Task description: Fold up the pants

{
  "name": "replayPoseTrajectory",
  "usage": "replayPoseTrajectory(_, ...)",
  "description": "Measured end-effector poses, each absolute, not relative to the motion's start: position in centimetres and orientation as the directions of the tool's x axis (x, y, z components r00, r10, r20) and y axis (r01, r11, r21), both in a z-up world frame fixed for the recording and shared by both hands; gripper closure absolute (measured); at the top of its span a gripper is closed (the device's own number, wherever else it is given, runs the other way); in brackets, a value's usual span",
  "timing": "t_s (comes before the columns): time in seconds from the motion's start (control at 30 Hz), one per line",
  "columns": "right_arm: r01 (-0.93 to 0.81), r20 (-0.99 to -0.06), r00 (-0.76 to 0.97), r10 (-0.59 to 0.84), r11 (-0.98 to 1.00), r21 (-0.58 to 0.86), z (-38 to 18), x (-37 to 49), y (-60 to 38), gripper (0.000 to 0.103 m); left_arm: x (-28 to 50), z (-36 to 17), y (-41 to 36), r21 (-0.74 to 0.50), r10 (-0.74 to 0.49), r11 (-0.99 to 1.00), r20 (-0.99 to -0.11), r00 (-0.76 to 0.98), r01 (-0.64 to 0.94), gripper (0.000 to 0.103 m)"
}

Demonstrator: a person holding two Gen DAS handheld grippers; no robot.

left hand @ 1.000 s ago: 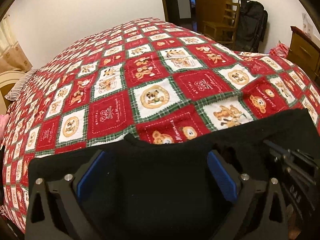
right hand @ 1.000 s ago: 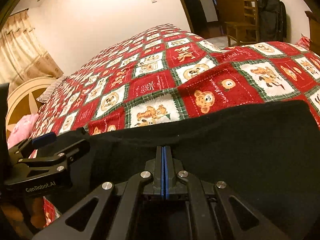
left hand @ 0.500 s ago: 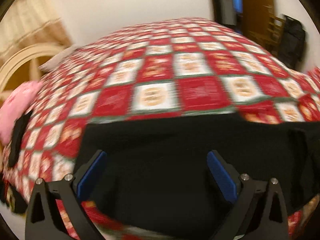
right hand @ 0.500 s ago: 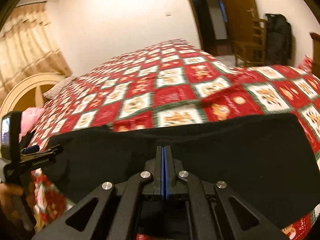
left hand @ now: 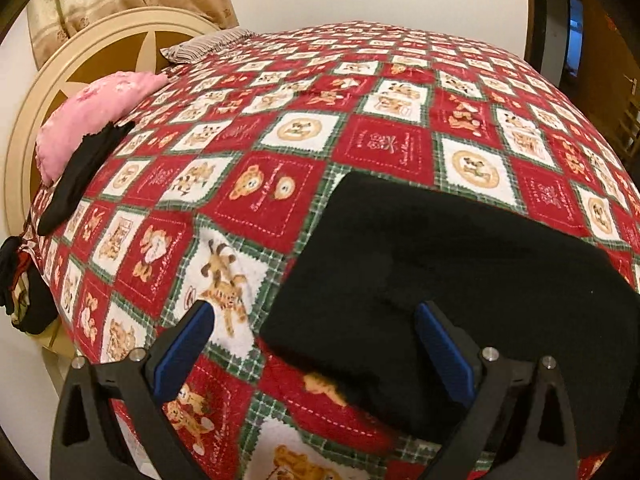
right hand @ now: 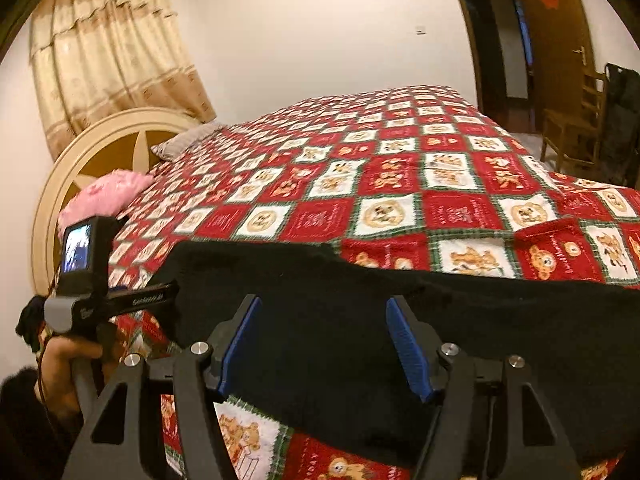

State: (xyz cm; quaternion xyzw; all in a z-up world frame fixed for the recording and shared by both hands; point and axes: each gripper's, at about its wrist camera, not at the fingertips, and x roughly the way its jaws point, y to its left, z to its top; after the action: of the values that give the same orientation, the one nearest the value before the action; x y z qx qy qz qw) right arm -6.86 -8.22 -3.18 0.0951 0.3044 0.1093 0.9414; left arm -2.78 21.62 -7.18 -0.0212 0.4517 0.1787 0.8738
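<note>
The black pants (left hand: 460, 264) lie folded flat on the red patterned bedspread (left hand: 280, 128) near its front edge. My left gripper (left hand: 316, 340) is open and empty above the pants' left end; its right finger is over the cloth, its left finger over the bedspread. In the right wrist view the pants (right hand: 400, 320) stretch across the foreground. My right gripper (right hand: 324, 340) is open and empty just above them. The left gripper tool (right hand: 120, 300) shows at the left, held by a hand.
A pink pillow (left hand: 88, 116) and a dark garment (left hand: 80, 176) lie at the bed's left by the round headboard (left hand: 80, 64). A striped pillow (left hand: 208, 42) sits at the back. A chair (right hand: 572, 132) and a dark bag (right hand: 620, 120) stand at the right by the door.
My right gripper has opened and let go of the pants. My left gripper has swung left to the pants' left end and stays open. The pants now lie flat.
</note>
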Motion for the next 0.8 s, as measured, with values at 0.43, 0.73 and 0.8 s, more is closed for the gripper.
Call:
replayPoseTrajectory(0.43, -0.141, -0.575, 0.773, 0.269, 0.956, 0.257, -4.1, -7.3, -7.9, 0.037, -3.0, -9.2, 24.4, -0.157, 0.076, 0.913, -0.842, 0.534, -0.377, 0.000)
replayPoseTrajectory(0.73, -0.149, -0.578, 0.767, 0.279, 0.953, 0.263, -4.3, -7.3, -7.7, 0.037, -6.2, -8.6, 26.7, -0.396, -0.034, 0.833, -0.734, 0.679, -0.387, 0.016)
replayPoseTrajectory(0.8, -0.147, -0.576, 0.768, 0.280, 0.953, 0.266, -4.3, -7.3, -7.8, 0.037, -5.7, -8.8, 25.8, -0.381, -0.041, 0.848, -0.740, 0.672, -0.368, 0.021)
